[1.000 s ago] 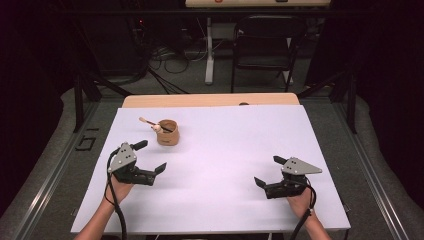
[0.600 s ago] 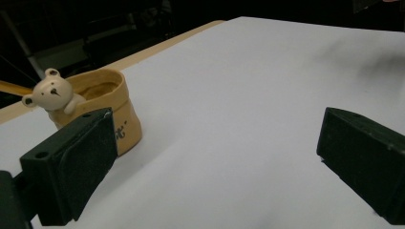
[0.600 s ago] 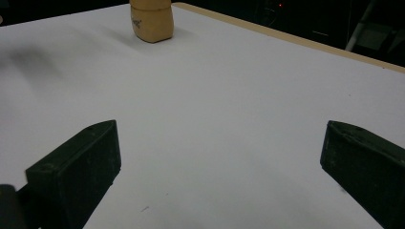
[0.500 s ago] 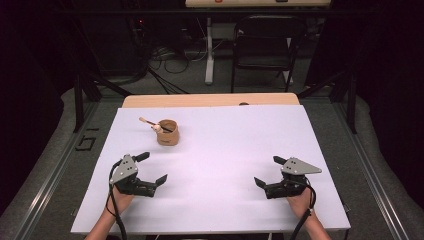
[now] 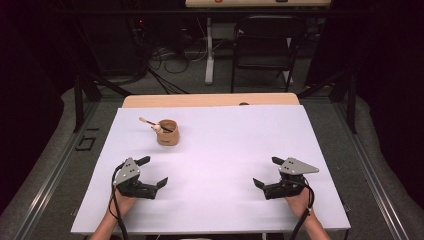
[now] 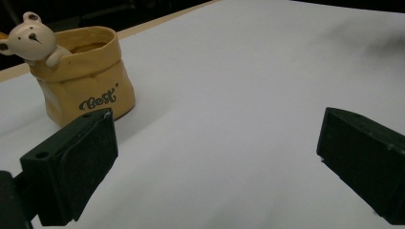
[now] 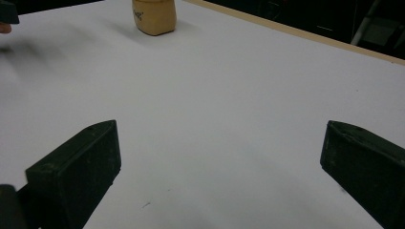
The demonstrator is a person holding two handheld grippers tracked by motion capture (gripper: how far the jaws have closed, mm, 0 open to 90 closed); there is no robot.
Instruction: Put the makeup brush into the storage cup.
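A lab or recording studio: black curtains hang all round, a white-covered table (image 5: 225, 150) stands on grey floor with metal rails (image 5: 45, 185), loose cables (image 5: 165, 55) trail behind, and a folding chair (image 5: 265, 50) waits by another desk.

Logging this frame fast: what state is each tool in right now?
Left tool: open, holding nothing.
Right tool: open, holding nothing.

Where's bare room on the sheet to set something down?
The wide stretch between the left gripper and the right gripper is bare, as is the far right part of the white sheet. The far left holds the bear pot with its stick.
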